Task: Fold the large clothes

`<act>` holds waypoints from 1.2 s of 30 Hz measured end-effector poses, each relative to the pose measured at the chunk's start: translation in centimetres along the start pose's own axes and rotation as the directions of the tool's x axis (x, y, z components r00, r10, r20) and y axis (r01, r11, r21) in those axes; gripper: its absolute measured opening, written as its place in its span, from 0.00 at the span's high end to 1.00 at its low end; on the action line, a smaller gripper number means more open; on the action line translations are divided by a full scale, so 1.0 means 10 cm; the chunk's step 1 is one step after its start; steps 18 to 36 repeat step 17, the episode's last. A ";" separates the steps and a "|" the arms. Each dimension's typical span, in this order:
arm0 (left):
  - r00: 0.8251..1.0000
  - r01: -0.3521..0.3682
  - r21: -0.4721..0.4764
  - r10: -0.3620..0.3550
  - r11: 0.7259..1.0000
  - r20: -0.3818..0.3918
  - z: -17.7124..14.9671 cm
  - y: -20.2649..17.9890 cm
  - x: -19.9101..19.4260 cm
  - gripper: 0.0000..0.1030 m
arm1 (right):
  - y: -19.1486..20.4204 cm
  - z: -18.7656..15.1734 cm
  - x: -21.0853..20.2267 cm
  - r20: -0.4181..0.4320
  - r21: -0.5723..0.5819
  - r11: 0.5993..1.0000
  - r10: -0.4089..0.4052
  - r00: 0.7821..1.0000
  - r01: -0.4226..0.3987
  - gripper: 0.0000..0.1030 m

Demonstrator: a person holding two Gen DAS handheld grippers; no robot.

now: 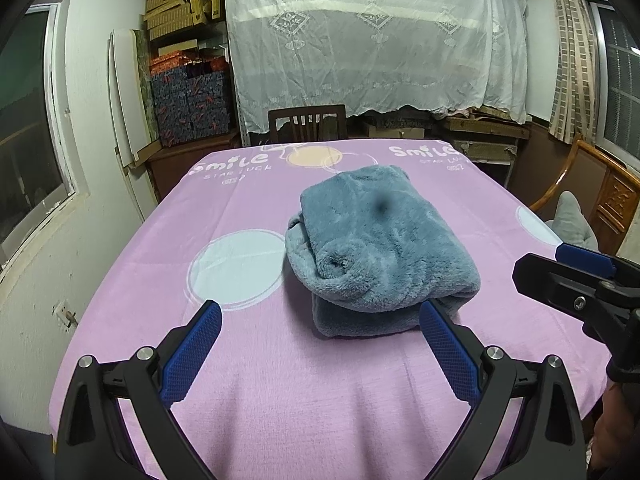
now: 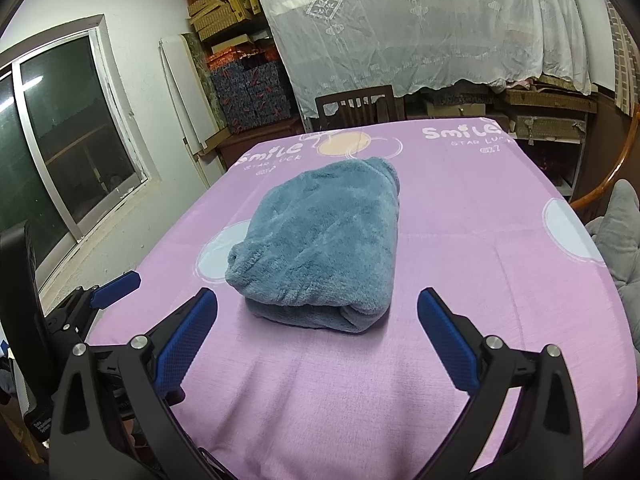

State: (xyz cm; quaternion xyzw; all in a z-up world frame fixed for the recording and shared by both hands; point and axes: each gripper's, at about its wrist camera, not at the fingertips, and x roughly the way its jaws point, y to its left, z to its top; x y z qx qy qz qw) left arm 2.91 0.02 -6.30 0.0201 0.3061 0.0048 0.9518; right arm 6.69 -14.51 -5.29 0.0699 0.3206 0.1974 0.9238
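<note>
A fluffy blue-grey garment (image 1: 376, 248) (image 2: 320, 240) lies folded into a thick bundle in the middle of the table, on a pink "Smile" cloth (image 1: 280, 380) (image 2: 460, 280). My left gripper (image 1: 320, 312) hovers open just in front of the bundle, its right fingertip near the bundle's front edge, nothing between its blue pads. My right gripper (image 2: 318, 300) is also open and empty, a little short of the bundle's near fold. In the left wrist view the right gripper's blue tip (image 1: 584, 258) shows at the right edge. The left gripper's tip (image 2: 116, 284) shows at the left of the right wrist view.
A dark wooden chair (image 1: 306, 122) stands behind the table's far edge. White lace cloth (image 1: 376, 32) covers shelving beyond. Stacked boxes (image 1: 188, 92) fill the back left. A window (image 2: 60, 152) lines the left wall. A wooden chair with a grey cushion (image 1: 576, 216) is at the right.
</note>
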 end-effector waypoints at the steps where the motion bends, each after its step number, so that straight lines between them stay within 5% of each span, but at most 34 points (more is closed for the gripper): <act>1: 1.000 -0.002 0.000 0.002 1.000 -0.003 0.00 0.01 0.02 0.03 | -0.01 0.00 0.01 -0.002 0.001 1.000 0.000 1.000 0.000 0.05; 36: 0.999 -0.023 -0.017 0.023 1.000 -0.048 0.00 0.07 0.24 0.03 | -0.06 0.03 0.26 -0.044 0.021 1.000 0.007 0.999 -0.006 0.05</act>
